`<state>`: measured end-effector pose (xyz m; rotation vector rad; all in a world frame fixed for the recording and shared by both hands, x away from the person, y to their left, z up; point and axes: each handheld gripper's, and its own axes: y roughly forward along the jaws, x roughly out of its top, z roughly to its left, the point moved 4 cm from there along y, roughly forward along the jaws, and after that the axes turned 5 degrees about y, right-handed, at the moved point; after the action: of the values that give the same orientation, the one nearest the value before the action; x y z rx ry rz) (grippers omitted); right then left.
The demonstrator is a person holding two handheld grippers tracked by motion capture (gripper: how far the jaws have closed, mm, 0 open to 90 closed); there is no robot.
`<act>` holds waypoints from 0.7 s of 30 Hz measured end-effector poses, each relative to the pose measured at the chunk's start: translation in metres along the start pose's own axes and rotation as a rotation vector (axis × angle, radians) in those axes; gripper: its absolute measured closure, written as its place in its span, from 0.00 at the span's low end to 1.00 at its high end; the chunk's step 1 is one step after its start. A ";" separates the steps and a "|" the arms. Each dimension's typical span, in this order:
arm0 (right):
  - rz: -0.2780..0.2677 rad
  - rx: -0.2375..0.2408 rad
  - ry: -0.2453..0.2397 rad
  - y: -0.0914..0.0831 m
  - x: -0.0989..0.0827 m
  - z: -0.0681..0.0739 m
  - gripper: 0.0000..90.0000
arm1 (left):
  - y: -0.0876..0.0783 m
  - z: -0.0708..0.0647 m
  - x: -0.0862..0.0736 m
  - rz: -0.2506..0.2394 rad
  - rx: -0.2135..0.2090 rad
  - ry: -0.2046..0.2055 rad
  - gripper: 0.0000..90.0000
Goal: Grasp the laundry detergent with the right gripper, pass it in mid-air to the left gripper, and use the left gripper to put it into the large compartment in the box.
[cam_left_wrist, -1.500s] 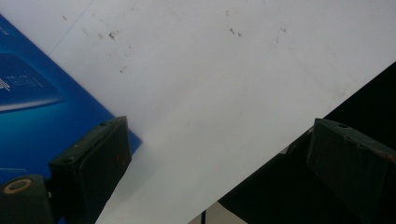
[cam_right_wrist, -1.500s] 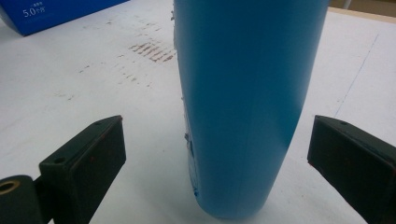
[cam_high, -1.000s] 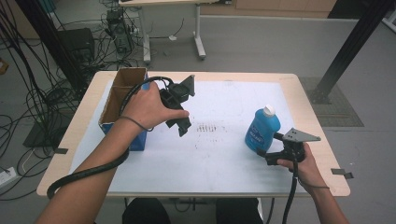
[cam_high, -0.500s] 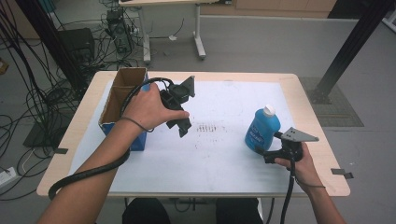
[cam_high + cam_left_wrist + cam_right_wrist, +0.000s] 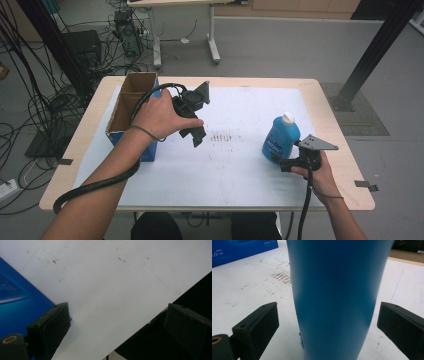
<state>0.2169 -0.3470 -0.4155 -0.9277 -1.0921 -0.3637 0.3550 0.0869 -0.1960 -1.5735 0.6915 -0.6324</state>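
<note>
- The right claw sits low over the desk at its right side, jaws spread wide with the blue bottle standing between them; in the right gripper view the bottle stands between the two jaws with a gap on each side, so neither jaw touches it.
- The right hand holds this claw from behind, its cable trailing back toward the near edge.
- The bottle stands upright on the white sheet, with a white cap on top.
- The left claw hangs above the sheet, left of the middle, gripped by the left hand; in the left gripper view its jaws are wide apart with nothing between them, only the white sheet below.
- Just left of that claw stands an open cardboard box with blue outer sides, its blue wall showing at the left edge of the left gripper view.
- A patch of dark smudges marks the sheet between the two claws.
- The sheet covers most of the wooden desk.
</note>
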 end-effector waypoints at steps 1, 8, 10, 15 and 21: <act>-0.001 -0.003 0.002 0.001 0.000 0.001 0.04 | 0.000 0.000 0.000 0.001 -0.001 0.001 0.08; -0.006 -0.001 -0.003 0.004 0.000 0.001 0.05 | 0.000 0.001 -0.001 -0.002 0.002 -0.005 0.08; -0.006 -0.002 0.000 0.004 0.000 0.001 0.05 | 0.000 0.001 -0.001 -0.002 0.001 -0.004 0.08; -0.009 -0.004 0.003 0.006 -0.002 0.001 0.06 | 0.001 0.002 -0.001 0.000 -0.002 -0.006 0.08; -0.013 -0.005 -0.003 0.007 -0.003 0.002 0.11 | 0.000 0.002 -0.001 0.002 -0.002 -0.002 0.08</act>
<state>0.2187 -0.3423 -0.4210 -0.9261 -1.1012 -0.3764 0.3557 0.0887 -0.1965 -1.5744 0.6923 -0.6282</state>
